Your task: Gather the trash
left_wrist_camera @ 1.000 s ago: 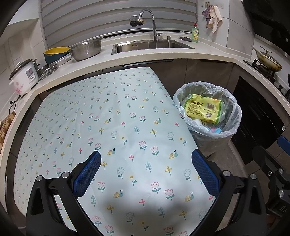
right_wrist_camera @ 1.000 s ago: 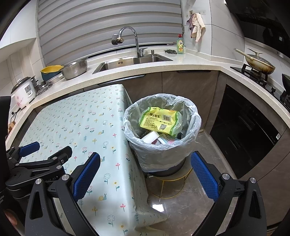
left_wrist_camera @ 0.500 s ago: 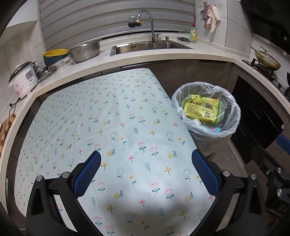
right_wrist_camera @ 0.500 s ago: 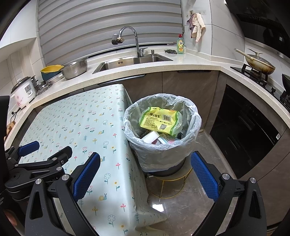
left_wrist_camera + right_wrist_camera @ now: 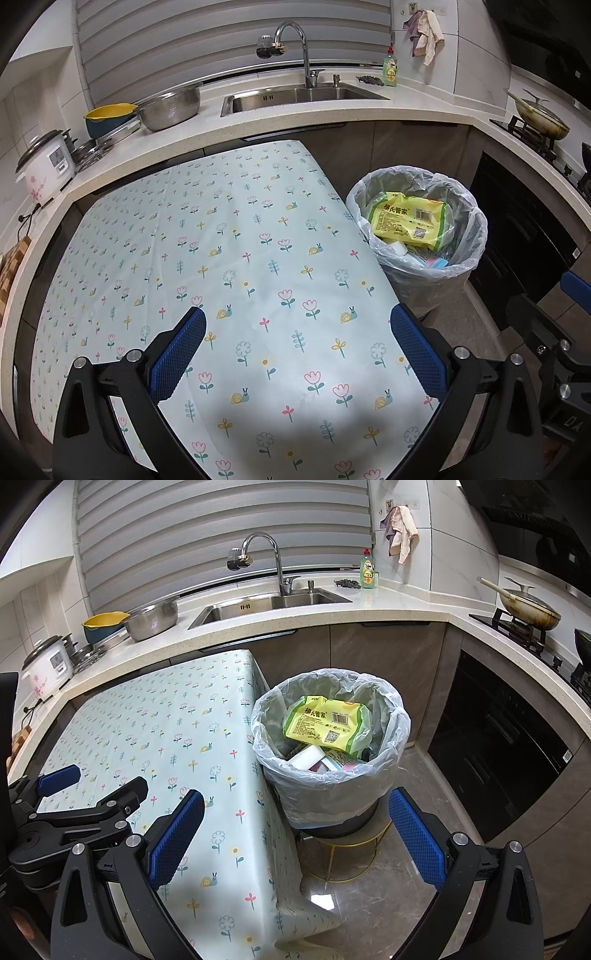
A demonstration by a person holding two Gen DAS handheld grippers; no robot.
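A trash bin lined with a clear bag (image 5: 417, 266) (image 5: 332, 786) stands on the floor by the table's right edge. A yellow-green packet (image 5: 410, 221) (image 5: 327, 722) lies on top of other trash inside it. My left gripper (image 5: 297, 350) is open and empty above the near part of the floral tablecloth (image 5: 229, 258). My right gripper (image 5: 295, 830) is open and empty, hovering over the table edge and the floor in front of the bin. The left gripper also shows in the right wrist view (image 5: 88, 790).
The tablecloth (image 5: 177, 738) hangs down the table's right side. A counter with a sink (image 5: 295, 98), steel colander (image 5: 170, 110), yellow bowl (image 5: 107, 114) and rice cooker (image 5: 44, 162) runs behind. A stove with a pan (image 5: 528, 609) is at the right. The bin sits on a gold wire stand (image 5: 347, 860).
Both grippers have drifted slightly back and down; the view shifts only a little. Both stay open and empty.
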